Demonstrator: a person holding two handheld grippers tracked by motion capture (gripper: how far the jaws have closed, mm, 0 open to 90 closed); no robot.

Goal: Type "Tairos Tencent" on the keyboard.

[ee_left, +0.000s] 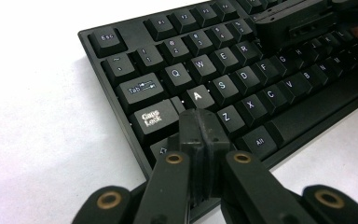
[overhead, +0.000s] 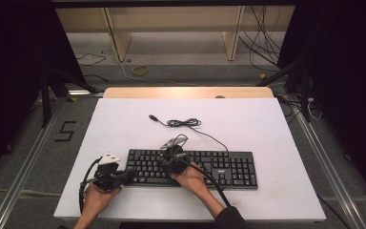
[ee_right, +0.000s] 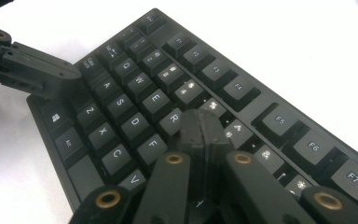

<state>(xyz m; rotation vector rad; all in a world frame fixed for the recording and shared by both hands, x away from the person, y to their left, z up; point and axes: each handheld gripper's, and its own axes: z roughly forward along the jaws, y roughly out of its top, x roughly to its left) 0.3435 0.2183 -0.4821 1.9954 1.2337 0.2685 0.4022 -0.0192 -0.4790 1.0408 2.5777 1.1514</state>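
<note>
Two forearms enter from the bottom edge of the high view, each hand carrying a gripper. At lower left, the left gripper [overhead: 124,175] rests at the left end of the black keyboard [overhead: 228,167], which lies across the lower middle of the white worktop [overhead: 267,124]. In the left gripper view its fingers [ee_left: 200,133] are pressed together with nothing between them, their tips over the keys near A and Caps Lock. Near frame centre, the right gripper [overhead: 164,161] sits over the keyboard's upper left keys; its fingers [ee_right: 201,133] are likewise closed on nothing, tips beside R. A black cable [overhead: 183,122] lies coiled above the keyboard.
</note>
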